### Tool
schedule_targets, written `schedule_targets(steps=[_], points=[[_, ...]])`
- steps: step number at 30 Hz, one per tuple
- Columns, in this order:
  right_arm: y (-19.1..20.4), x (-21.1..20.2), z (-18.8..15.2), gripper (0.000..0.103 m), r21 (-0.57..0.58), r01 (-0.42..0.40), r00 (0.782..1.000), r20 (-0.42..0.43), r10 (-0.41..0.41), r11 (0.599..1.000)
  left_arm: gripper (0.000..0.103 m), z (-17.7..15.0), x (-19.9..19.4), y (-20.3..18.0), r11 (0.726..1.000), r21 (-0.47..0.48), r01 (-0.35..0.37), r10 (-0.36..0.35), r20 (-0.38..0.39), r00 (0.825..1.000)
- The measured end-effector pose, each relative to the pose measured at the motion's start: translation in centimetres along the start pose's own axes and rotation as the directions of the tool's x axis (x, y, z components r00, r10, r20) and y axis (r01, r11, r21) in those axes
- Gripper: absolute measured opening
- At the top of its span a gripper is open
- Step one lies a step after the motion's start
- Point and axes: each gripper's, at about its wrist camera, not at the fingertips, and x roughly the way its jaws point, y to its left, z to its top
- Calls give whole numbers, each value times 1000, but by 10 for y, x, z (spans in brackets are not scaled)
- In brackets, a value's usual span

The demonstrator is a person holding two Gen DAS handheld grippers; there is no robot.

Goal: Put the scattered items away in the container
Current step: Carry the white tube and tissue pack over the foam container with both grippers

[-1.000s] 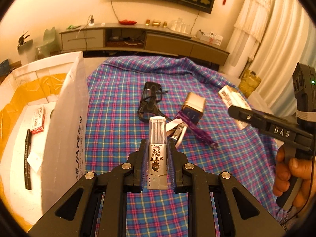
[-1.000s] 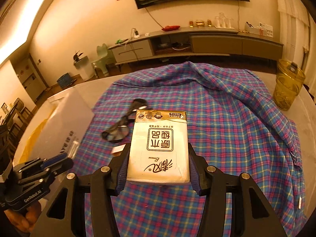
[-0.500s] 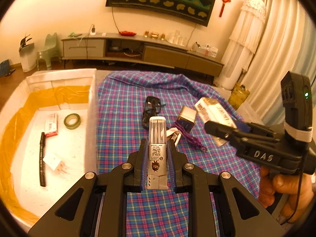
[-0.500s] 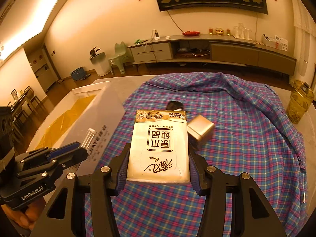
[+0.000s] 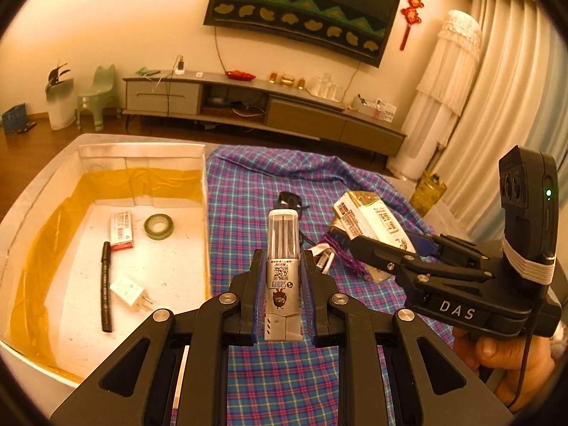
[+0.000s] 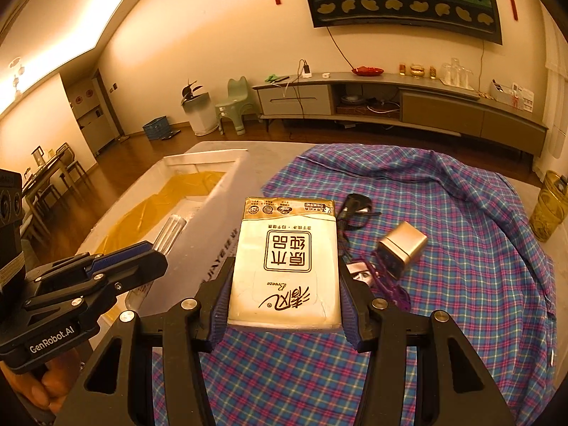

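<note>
My left gripper (image 5: pixel 283 277) is shut on a clear-topped pen refill case (image 5: pixel 283 248), held above the plaid cloth just right of the white foam box (image 5: pixel 204 213). It also shows in the right wrist view (image 6: pixel 156 248). My right gripper (image 6: pixel 285 284) is shut on a tissue pack (image 6: pixel 285 259), held above the cloth; the pack shows in the left wrist view (image 5: pixel 372 223). On the cloth lie black glasses (image 6: pixel 355 206), a small gold box (image 6: pixel 403 245) and a purple lanyard with a card (image 6: pixel 376 277).
The box holds a black marker (image 5: pixel 105 284), a tape roll (image 5: pixel 158 226), a small red-and-white packet (image 5: pixel 121 229) and a white plug (image 5: pixel 129 293). An amber glass (image 6: pixel 552 206) stands at the table's right edge. The plaid cloth (image 6: pixel 479 248) covers the table.
Both grippers have risen and moved left toward the foam box with their items. The box's inside has come into full view in the left wrist view.
</note>
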Motion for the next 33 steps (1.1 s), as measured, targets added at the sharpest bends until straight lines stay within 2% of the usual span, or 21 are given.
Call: schedule_targets(steps=[23,33], points=[[67,3,10,53,-87,-55,998,15,56,995,20,9,-29,66,987,-158,12,-7,34,999],[94,13,19,53,-106,-103,994,24,106,989,20,6,-23,96,972,-234,16,-16,3,1000]])
